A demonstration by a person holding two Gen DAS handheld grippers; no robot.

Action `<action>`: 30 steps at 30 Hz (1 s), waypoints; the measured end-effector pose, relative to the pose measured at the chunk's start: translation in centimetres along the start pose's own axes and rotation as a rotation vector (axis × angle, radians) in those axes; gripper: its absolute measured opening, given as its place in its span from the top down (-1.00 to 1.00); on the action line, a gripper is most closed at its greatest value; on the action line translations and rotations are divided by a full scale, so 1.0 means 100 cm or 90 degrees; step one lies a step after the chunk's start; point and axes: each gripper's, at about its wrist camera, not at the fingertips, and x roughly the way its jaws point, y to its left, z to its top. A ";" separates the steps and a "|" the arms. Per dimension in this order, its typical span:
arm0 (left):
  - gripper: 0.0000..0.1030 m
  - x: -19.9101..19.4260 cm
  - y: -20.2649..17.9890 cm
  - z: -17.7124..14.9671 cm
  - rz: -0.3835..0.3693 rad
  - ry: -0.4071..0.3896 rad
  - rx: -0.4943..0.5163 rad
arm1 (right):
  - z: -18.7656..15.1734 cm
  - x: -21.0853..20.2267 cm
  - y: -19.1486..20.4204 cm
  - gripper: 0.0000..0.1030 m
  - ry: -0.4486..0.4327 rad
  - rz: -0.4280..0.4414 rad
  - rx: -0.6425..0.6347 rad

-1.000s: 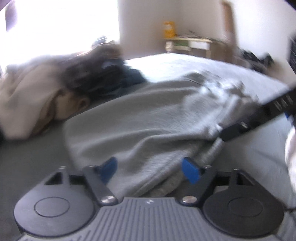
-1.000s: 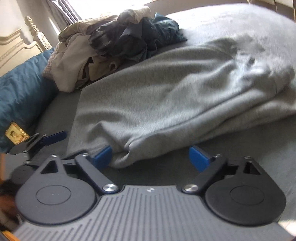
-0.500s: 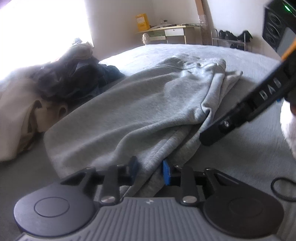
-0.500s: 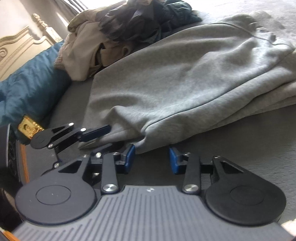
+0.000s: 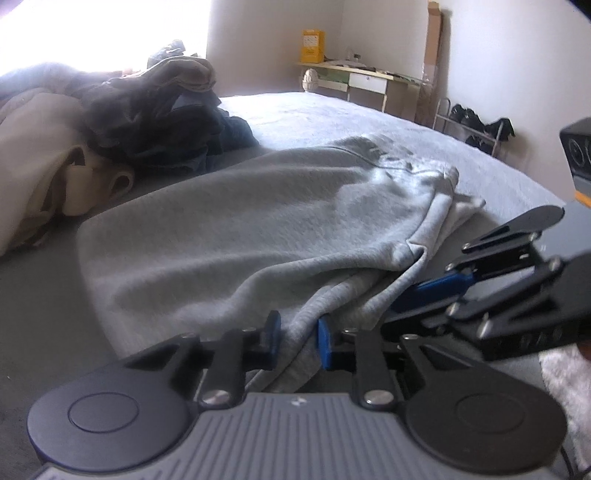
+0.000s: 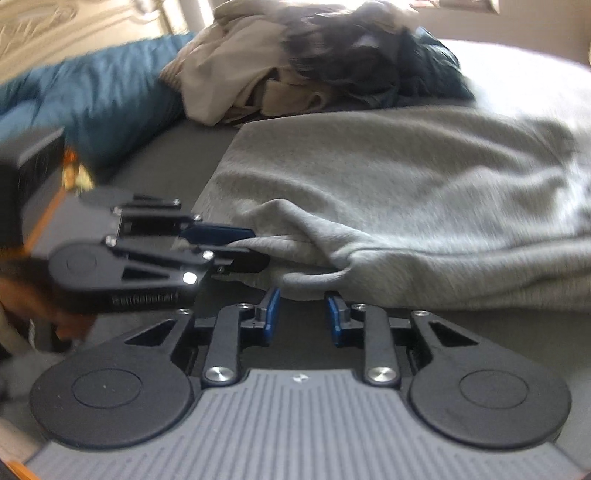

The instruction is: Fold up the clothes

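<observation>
A grey sweat garment (image 5: pixel 258 229) (image 6: pixel 406 177) lies spread on the bed (image 5: pixel 40 302), its near hem bunched toward me. My left gripper (image 5: pixel 299 332) is at that hem, jaws closing, with a fold of the grey fabric pinched between its blue pads. The right wrist view shows it from the side (image 6: pixel 255 247), one finger above the hem edge and one below. My right gripper (image 6: pixel 303 306) sits close beside it at the same hem, jaws closing. The hem lies just at its fingertips, and only dark sheet shows between its pads. From the left wrist view, the right gripper (image 5: pixel 399 302) partly hides behind the fabric.
A heap of beige and dark clothes (image 5: pixel 129 122) (image 6: pixel 295 62) lies just beyond the garment. Left of it is a blue duvet (image 6: pixel 92 99) by a carved headboard (image 6: pixel 55 22). A desk (image 5: pixel 354 77) and shoe rack (image 5: pixel 476 125) stand against the far wall.
Both pairs of jaws have narrowed from wide apart. The left pads have closed onto the grey hem. The right gripper has rolled and moved in beside the left one.
</observation>
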 end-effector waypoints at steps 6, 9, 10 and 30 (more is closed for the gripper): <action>0.58 -0.006 0.009 0.002 -0.026 -0.011 -0.044 | 0.000 0.006 0.024 0.59 -0.015 -0.036 -0.139; 0.52 -0.008 0.015 0.001 -0.043 -0.010 -0.068 | -0.001 0.004 0.029 0.59 -0.027 -0.044 -0.167; 0.51 -0.009 0.017 0.001 -0.046 -0.011 -0.076 | -0.001 0.003 0.031 0.59 -0.031 -0.047 -0.177; 0.79 -0.013 0.036 0.000 -0.065 -0.060 -0.199 | -0.004 0.015 0.046 0.58 -0.021 -0.066 -0.251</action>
